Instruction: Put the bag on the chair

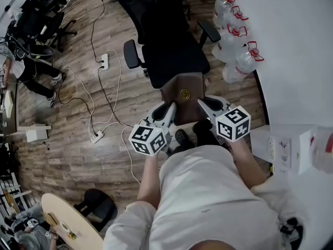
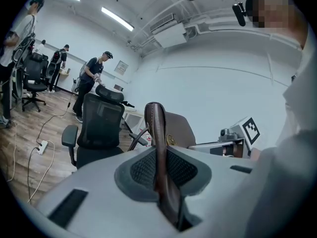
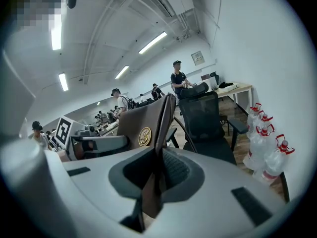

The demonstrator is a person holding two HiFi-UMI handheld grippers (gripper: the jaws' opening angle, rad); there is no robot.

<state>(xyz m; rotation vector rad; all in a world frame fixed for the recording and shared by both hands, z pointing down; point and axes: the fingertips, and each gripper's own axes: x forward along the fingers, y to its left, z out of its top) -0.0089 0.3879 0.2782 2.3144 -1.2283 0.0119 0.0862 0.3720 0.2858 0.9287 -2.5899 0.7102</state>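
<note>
A brown leather bag (image 1: 183,94) with a round gold emblem hangs between my two grippers, just in front of the black office chair (image 1: 169,46). My left gripper (image 1: 169,110) is shut on the bag's left edge, and in the left gripper view the brown strap (image 2: 159,152) runs pinched between the jaws. My right gripper (image 1: 203,104) is shut on the bag's right edge; the right gripper view shows the bag's brown edge (image 3: 158,148) clamped between the jaws, with the emblem (image 3: 144,136) to the left. The chair's seat (image 1: 174,56) lies bare just beyond the bag.
Several water jugs (image 1: 237,40) stand by the white wall at right. Power strips (image 1: 104,62) and white cables trail over the wood floor at left. More chairs and people are at the far left (image 1: 31,40). A white box (image 1: 283,150) sits at right.
</note>
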